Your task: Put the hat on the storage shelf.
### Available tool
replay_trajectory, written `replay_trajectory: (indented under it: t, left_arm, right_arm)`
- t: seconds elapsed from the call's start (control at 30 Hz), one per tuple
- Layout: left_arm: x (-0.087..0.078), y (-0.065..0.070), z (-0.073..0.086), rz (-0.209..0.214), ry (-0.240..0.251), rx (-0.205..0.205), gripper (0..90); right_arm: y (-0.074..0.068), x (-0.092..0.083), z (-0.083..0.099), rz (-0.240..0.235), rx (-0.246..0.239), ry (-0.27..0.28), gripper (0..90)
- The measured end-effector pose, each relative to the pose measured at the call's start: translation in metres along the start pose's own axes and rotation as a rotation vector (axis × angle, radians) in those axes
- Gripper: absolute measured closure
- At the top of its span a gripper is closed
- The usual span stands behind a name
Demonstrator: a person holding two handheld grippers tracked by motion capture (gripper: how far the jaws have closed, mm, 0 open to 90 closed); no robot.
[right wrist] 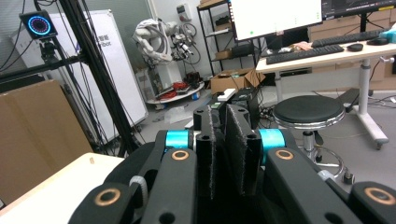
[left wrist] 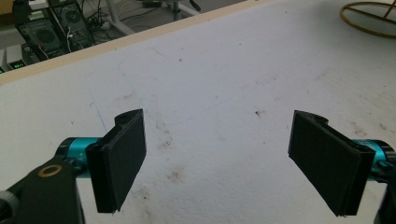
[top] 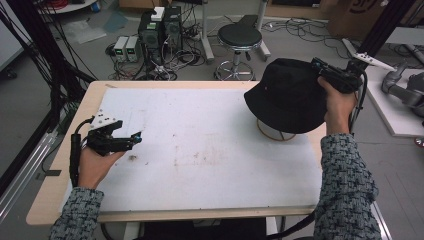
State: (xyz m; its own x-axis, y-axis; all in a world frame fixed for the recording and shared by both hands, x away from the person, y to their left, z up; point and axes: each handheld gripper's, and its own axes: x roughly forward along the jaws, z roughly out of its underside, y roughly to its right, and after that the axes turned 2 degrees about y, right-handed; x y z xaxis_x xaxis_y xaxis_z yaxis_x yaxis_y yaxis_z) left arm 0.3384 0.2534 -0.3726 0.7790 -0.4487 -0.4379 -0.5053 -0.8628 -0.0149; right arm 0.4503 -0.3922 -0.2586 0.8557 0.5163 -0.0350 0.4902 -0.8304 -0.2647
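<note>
Hat: I have the black bucket hat (top: 287, 95) sitting over a gold wire stand (top: 276, 132) at the far right of the worktop (top: 200, 150), its brim drooping toward me.
Right tongs: my right tongs (top: 320, 67) are at the hat's far right edge; in the right gripper view the pads (right wrist: 236, 140) are clenched almost together. I judge they pinch the fabric, though the pinch itself I cannot make out.
Left tongs: my left tongs (left wrist: 219, 163) are released, jaws wide, hovering over bare worktop at the left, well apart from the hat.
Risk, stand: if I drag the hat sideways, the light stand could tip or slide with it.
Risk, grip: a thin pinch near the edge may slip, and the hat would drop lopsided.
Risk, support: with the left tongs idle, nothing steadies the stand.
</note>
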Motion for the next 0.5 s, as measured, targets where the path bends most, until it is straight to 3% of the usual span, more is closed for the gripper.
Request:
replay_trajectory:
  t: [0.5]
  left_arm:
    - [0.002,0.001,0.0,0.005,-0.005,0.0,19.5]
  right_arm:
    - [0.006,-0.002,0.012,0.01,0.005,-0.024,81.3]
